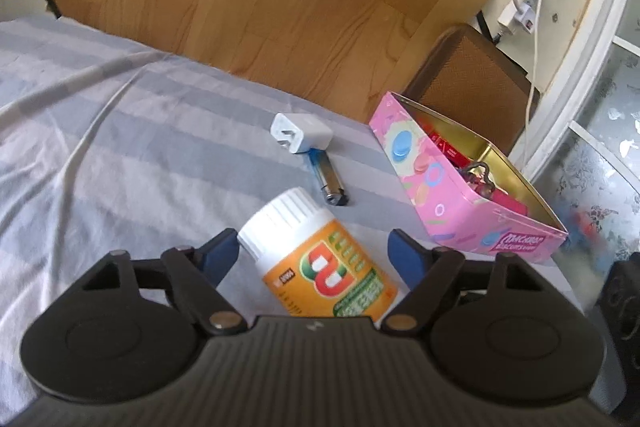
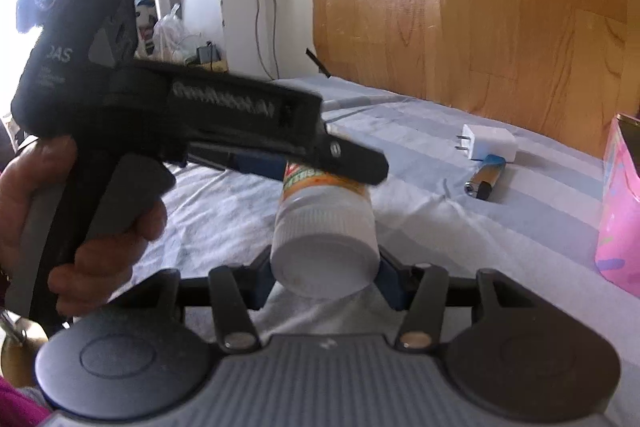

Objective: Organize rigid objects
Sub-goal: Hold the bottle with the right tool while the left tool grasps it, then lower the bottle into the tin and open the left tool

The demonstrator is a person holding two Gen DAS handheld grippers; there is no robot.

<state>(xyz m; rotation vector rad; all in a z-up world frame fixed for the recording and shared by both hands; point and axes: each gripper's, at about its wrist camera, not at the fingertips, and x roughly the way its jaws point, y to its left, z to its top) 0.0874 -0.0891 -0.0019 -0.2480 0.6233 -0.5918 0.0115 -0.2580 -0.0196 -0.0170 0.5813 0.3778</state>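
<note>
Bottle [image 2: 326,239] w/ white cap clamped in right tongs [image 2: 326,277]; left tongs [image 1: 316,251] apart round its body, over bed [image 1: 100,131].

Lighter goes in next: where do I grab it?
Pinch the lighter across its narrow body, nearer the metal head, coming from above. It lies flat on the bed, and its blue end touches the charger, leaving little room there.

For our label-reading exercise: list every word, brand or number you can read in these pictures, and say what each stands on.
"GenRobot.AI", blurred: side of the left gripper.
"DAS": that gripper's black body; the smaller lines beneath are unreadable.
Print on the orange bottle: too blurred to read.
Two lines on the pink tin: lettering too blurred to read surely.
</note>
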